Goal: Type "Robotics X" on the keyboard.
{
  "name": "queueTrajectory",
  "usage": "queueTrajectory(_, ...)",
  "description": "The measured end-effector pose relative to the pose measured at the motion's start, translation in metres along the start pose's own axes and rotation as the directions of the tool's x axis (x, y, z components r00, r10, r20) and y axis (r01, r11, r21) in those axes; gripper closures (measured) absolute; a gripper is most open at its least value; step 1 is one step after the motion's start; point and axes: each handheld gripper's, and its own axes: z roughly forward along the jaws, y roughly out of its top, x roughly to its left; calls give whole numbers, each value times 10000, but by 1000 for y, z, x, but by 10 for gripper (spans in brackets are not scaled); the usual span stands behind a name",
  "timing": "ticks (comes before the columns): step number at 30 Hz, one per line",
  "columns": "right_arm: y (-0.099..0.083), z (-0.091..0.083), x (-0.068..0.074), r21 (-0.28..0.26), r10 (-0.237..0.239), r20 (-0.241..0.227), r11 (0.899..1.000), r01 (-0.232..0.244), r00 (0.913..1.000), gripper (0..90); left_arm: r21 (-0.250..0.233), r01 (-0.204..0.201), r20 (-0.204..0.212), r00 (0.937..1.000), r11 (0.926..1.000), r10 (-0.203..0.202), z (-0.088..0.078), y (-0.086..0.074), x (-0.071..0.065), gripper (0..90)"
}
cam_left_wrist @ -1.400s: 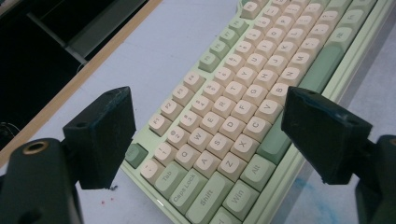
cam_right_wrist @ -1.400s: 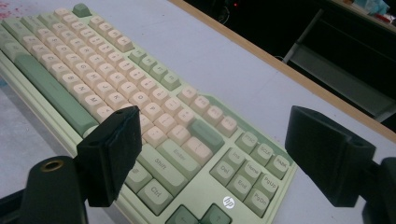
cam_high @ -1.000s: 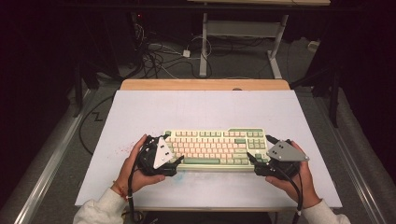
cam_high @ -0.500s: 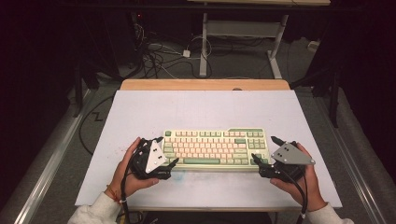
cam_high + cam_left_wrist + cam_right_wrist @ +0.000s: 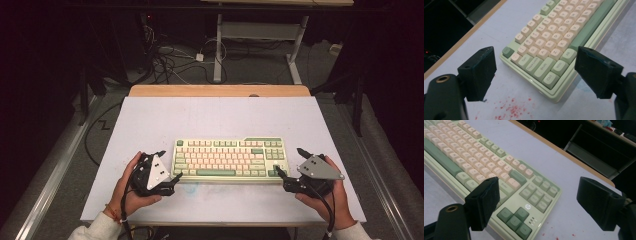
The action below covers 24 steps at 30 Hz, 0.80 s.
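Now keyboard [image 5: 230, 159] between both wide-spread jaws, its ends just beyond them.

- The left tongs [image 5: 172, 179] have been pulled back off the left end of the keyboard [image 5: 230, 159]; a second ago that end was gripped, now the jaws are spread with a small gap to the case.
- Same deal on the right: the right tongs [image 5: 287, 162] have been let go and drawn outward, jaws wide apart.

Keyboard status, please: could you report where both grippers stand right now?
Left gripper open at keyboard's left corner. Right gripper open at its right corner. Keyboard flat on table, ungripped.
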Motion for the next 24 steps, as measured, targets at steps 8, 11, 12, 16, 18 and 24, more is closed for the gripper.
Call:
queueTrajectory(8,-10,-4,-7,152,227,255,9996,-231,9994,187,275,170,-116,9998,9995,-167,-4,-14,4,164)
queueTrajectory(11,-14,-6,-11,162,301,373,9994,-307,9988,187,395,212,-191,9996,9990,-204,-5,-19,6,164)
queueTrajectory(12,-16,-6,-12,173,328,405,9993,-336,9986,187,435,261,-244,9994,9987,-250,-5,-22,6,164)
queueTrajectory(16,-23,-7,-17,286,506,527,9982,-521,9973,188,635,386,-296,9989,9972,-368,-5,-29,8,164)
queueTrajectory(18,-27,-7,-19,372,719,533,9966,-739,9960,189,802,417,-364,9986,9959,-389,-5,-35,8,164)
queueTrajectory(24,-40,-6,-25,462,914,702,9944,-947,9933,190,985,821,-482,9958,9917,-777,-6,-49,13,164)
